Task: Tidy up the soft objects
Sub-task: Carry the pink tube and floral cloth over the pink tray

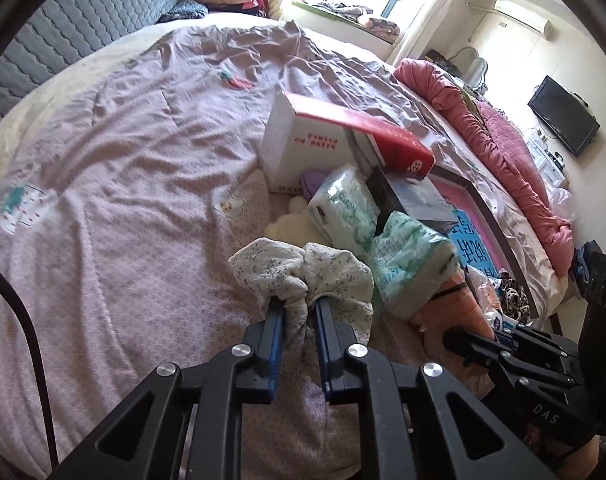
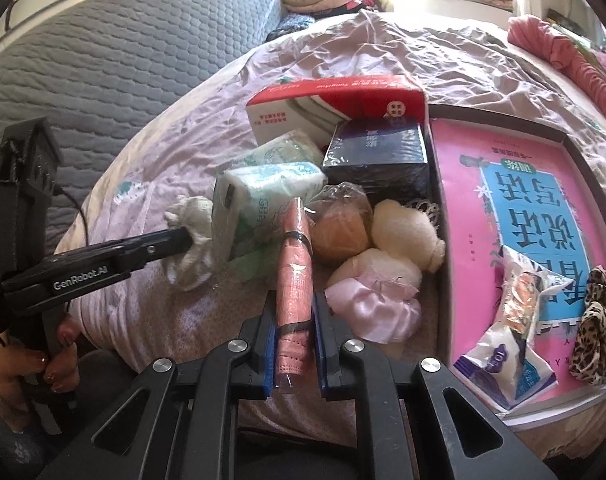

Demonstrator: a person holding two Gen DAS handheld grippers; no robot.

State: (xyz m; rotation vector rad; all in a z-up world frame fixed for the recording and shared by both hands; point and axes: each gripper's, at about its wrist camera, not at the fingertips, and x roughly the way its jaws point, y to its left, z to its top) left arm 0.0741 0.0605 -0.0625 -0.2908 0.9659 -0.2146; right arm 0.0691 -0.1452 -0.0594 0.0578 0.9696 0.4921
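Left gripper (image 1: 299, 300): jaws closed on a bunched white floral cloth (image 1: 303, 272), which hangs gathered between the blue pads just above the lilac bedsheet (image 1: 123, 168). In the right wrist view the same gripper (image 2: 189, 240) comes in from the left, the cloth (image 2: 187, 236) bulging at its tip, touching a wrapped tissue pack (image 2: 263, 200).

Right gripper (image 2: 293, 312): jaws clamped on a rolled salmon-pink cloth in clear wrap (image 2: 294, 264), bound by two black bands, pointing away from the camera and tilted slightly left.

Beyond the roll: an orange bundle in plastic film (image 2: 343, 232), a cream plush ball (image 2: 407, 236), a pale pink satin piece (image 2: 371, 308). Behind these, a dark blue box (image 2: 379, 156) and a red-and-white carton (image 2: 339, 100) lying on its side.

Right of the pile: a framed tray holding a pink book (image 2: 463, 184); on the book lie a small snack packet (image 2: 515, 320) and a leopard-print scrunchie (image 2: 599, 328).

Second tissue pack (image 1: 343, 208) sits in front of the carton (image 1: 303, 136).
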